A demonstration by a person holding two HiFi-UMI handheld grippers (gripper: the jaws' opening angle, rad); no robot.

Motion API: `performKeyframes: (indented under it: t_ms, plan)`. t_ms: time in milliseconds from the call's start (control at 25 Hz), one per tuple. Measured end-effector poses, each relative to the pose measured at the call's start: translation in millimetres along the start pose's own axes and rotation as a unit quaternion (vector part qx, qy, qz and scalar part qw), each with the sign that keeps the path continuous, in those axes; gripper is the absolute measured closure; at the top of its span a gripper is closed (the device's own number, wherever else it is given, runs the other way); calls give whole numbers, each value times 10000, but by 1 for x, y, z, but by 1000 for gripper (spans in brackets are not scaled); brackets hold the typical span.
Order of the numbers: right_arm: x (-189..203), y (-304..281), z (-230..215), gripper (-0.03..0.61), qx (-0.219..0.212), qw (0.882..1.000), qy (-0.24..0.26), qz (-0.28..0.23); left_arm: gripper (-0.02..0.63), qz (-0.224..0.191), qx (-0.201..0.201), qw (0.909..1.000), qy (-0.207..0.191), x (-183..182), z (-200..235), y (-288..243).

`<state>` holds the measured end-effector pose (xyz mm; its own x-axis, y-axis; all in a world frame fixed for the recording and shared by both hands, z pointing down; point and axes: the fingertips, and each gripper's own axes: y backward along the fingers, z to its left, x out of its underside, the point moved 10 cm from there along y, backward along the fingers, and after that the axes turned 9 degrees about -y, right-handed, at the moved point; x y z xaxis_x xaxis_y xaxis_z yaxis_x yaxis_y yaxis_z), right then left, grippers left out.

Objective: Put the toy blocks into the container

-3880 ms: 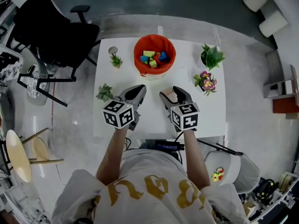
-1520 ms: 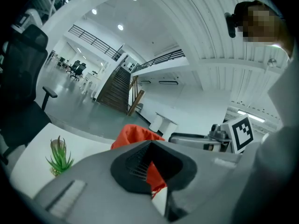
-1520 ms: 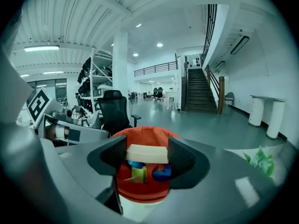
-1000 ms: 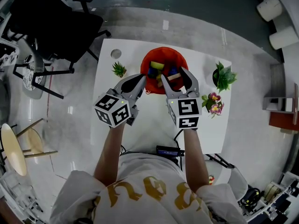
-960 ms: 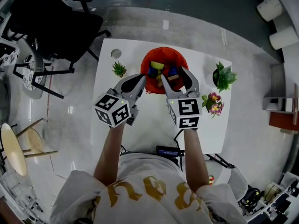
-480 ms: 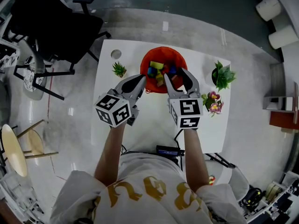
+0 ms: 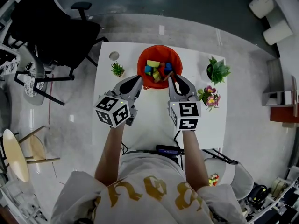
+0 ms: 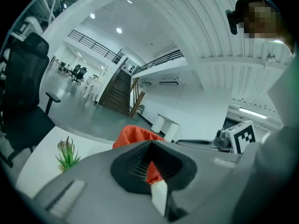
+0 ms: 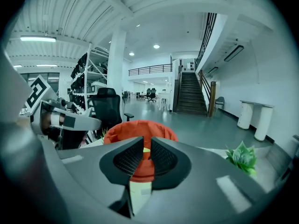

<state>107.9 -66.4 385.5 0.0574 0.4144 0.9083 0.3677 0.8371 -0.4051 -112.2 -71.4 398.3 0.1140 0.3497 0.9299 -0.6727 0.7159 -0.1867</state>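
The red container stands at the far middle of the white table. Several coloured toy blocks lie inside it. My right gripper hovers just short of its near rim. Its jaws have just been closing and now stand a narrow slit apart, with nothing between them. Through that slit in the right gripper view I see the container. My left gripper sits to the left of the rim, shut and empty. In the left gripper view the container shows beyond it.
A small spiky plant stands left of the container. A leafy green plant and a flowering plant stand to its right. A small round disc lies at the far left corner. A black office chair is beside the table.
A second ago the right gripper held a light wooden block over the container with wide jaws. The block is gone from the jaws, which have narrowed, and the gripper has drawn back. The left gripper stayed put.
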Motion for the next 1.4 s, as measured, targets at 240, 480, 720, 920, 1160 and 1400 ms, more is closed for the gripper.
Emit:
performKeyframes:
  t_ms: [240, 480, 720, 920, 1160, 1400]
  plan:
    - [12, 21, 8, 552, 33, 10000, 32, 84, 612, -33, -20, 9998, -169, -4, -11, 15]
    - [24, 45, 18, 552, 14, 9999, -101, 86, 612, -39, -31, 9996, -268, -2, -26, 31]
    - [31, 65, 25, 552, 231, 9996, -115, 120, 612, -30, -11, 9994, -353, 1, -41, 47]
    - [33, 77, 26, 552, 319, 9992, -248, 21, 612, -8, -16, 9993, -381, 6, -48, 56]
    - [34, 82, 28, 552, 333, 9992, -205, 8, 612, 145, -189, 9983, -522, 10, -49, 59]
    - [35, 81, 31, 552, 343, 9993, -150, 85, 612, 261, -276, 9975, -601, 12, -48, 60]
